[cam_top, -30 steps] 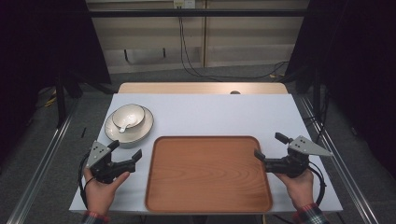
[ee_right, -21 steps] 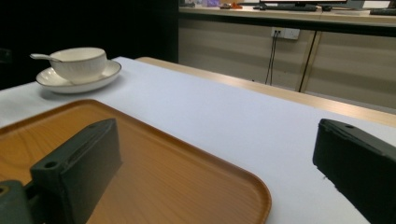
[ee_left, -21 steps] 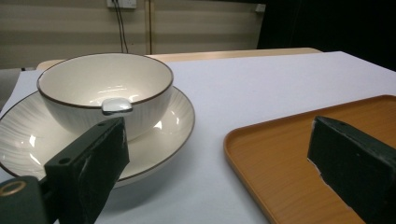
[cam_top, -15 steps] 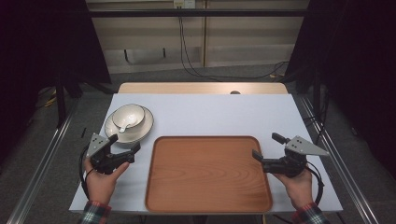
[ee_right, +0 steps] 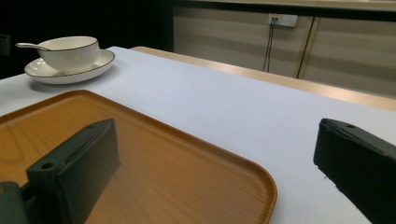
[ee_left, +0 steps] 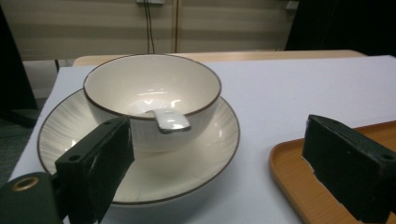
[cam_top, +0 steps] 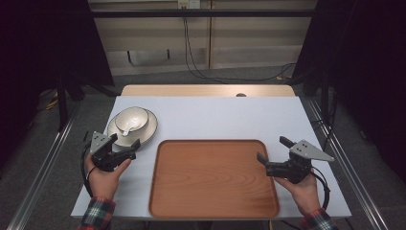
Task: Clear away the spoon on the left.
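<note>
White table [cam_top: 230, 120]: left hand-held gripper [cam_top: 125, 143], jaws apart, has neared the plate [cam_top: 143, 135]; right hand-held gripper [cam_top: 271, 155] also released

1. We take this for a lab or recording studio rather than a home: black curtains [cam_top: 43, 43] hang on both sides.
2. We see aluminium rails [cam_top: 38, 172] flanking the white-topped table [cam_top: 230, 115].
3. We note loose cables [cam_top: 201, 72] across the grey floor and a wall socket [ee_right: 280, 19] on plain beige panelling.
</note>
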`<state>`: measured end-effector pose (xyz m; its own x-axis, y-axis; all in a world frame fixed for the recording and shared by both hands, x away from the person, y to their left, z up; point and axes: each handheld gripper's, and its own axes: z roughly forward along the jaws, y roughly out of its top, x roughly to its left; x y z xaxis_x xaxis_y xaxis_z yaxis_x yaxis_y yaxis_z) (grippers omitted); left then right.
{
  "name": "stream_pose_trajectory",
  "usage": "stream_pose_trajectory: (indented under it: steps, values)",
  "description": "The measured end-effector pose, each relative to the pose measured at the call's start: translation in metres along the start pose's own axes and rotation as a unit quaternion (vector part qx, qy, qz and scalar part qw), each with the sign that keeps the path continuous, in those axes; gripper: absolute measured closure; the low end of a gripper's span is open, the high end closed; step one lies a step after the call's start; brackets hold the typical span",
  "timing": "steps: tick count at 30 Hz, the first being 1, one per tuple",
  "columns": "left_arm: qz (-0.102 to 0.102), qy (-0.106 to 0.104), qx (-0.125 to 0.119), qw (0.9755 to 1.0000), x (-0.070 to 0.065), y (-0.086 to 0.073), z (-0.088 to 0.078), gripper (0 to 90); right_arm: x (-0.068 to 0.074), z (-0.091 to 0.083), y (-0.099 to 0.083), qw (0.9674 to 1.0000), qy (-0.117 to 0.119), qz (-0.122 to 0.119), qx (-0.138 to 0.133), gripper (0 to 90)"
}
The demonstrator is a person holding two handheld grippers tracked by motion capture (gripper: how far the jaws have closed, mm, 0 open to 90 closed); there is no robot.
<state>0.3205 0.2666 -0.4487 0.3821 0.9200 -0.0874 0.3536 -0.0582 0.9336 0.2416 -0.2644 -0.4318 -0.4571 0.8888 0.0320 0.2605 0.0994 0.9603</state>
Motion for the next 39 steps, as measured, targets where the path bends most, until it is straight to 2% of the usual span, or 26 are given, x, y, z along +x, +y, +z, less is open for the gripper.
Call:
stream_pose_trajectory:
  steps: [2,3,7,9,11,14,15,17,21,24,29,30,32,34,36,39]
  values:
    - [-0.007,-0.002,0.004,1.0000,0.004,0.000,0.003,12.0,0.000,0.002,-0.001,1.0000,-0.006,-0.006,0.004,0.0]
    - [-0.007,0.002,0.007,0.9999,0.006,0.000,0.004,12.7,0.001,0.002,-0.001,1.0000,0.000,-0.006,0.006,0.0]
    - [-0.022,0.010,0.012,0.9996,0.010,0.000,0.010,13.2,0.005,0.001,0.000,0.9996,0.002,-0.025,-0.011,0.0]
    - [-0.022,0.017,0.016,0.9995,0.011,-0.001,0.012,14.0,0.006,-0.001,0.000,0.9993,0.016,-0.025,-0.023,0.0]
    - [-0.023,0.019,0.018,0.9994,0.013,-0.002,0.013,15.4,0.006,-0.003,0.001,0.9991,0.013,-0.030,-0.028,0.0]
    - [-0.022,0.023,0.014,0.9994,0.014,-0.002,0.014,19.7,0.004,-0.005,0.002,0.9993,0.013,-0.010,-0.034,0.0]
    - [-0.026,0.024,0.009,0.9993,0.014,-0.001,0.014,22.2,0.003,-0.004,0.002,0.9994,0.016,-0.004,-0.031,0.0]
    - [-0.018,0.027,0.013,0.9994,0.015,-0.001,0.015,25.3,0.000,-0.004,0.003,0.9995,0.021,0.012,-0.022,0.0]
    - [-0.006,0.030,0.019,0.9993,0.015,-0.003,0.017,35.4,0.000,-0.004,0.003,0.9997,0.022,0.003,-0.014,0.0]
    - [-0.014,0.027,0.018,0.9994,0.016,-0.005,0.019,41.2,0.000,-0.002,0.002,0.9998,0.020,0.004,-0.006,0.0]
    - [-0.012,0.022,0.019,0.9995,0.014,-0.006,0.021,52.4,0.000,-0.001,0.001,0.9998,0.019,-0.001,0.005,0.0]
    - [-0.018,0.022,0.013,0.9995,0.014,-0.006,0.022,53.0,0.000,-0.001,0.001,0.9997,0.022,0.000,0.006,0.0]
    - [-0.014,0.022,0.013,0.9996,0.014,-0.004,0.022,56.0,0.000,0.000,0.001,0.9997,0.023,-0.006,0.005,0.3]
    - [-0.025,0.020,0.002,0.9995,0.014,-0.003,0.022,56.6,0.001,0.000,0.001,0.9997,0.023,-0.008,0.004,0.4]
    - [-0.013,0.019,0.006,0.9997,0.014,-0.001,0.022,59.3,0.000,0.000,0.001,0.9996,0.026,-0.010,0.004,0.6]
    - [-0.018,0.018,0.010,0.9996,0.015,-0.001,0.024,64.6,0.000,0.000,0.001,0.9997,0.024,-0.007,0.003,0.7]
